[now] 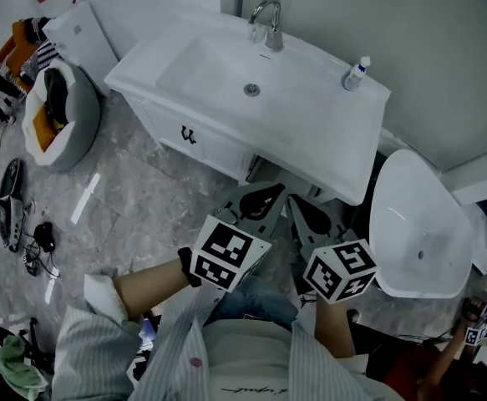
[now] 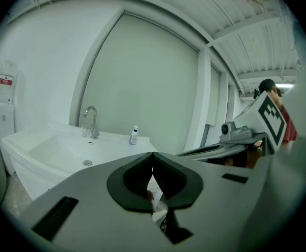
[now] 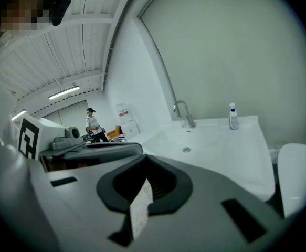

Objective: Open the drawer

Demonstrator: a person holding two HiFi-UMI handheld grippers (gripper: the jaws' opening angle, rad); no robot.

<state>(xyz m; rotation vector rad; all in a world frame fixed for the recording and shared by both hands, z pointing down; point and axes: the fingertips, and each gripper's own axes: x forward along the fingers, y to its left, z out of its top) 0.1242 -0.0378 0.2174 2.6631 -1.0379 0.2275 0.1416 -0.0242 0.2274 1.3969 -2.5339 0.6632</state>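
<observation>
Both of your tongs are clenched with nothing in them. In the left gripper view, the left tongs (image 2: 153, 156) have their tips pressed together. In the right gripper view, the right tongs (image 3: 145, 159) are closed the same way.

In the head view, you hold the left tongs (image 1: 262, 194) and the right tongs (image 1: 299, 205) side by side at lower centre. They are close to each other and aimed toward the upper part of the frame. Their tips are short of the desk (image 1: 310, 115), a white vanity top with a basin sunk into it.

The drawer (image 1: 195, 143) sits in the cabinet front under the desk's left end, left of centre in the frame. It is shut, with a dark handle (image 1: 189, 134) on its face, and it is well apart from both tongs.

A faucet (image 1: 266, 23) stands at the desk's far edge, and a small bottle (image 1: 356, 73) stands near its right corner.
</observation>
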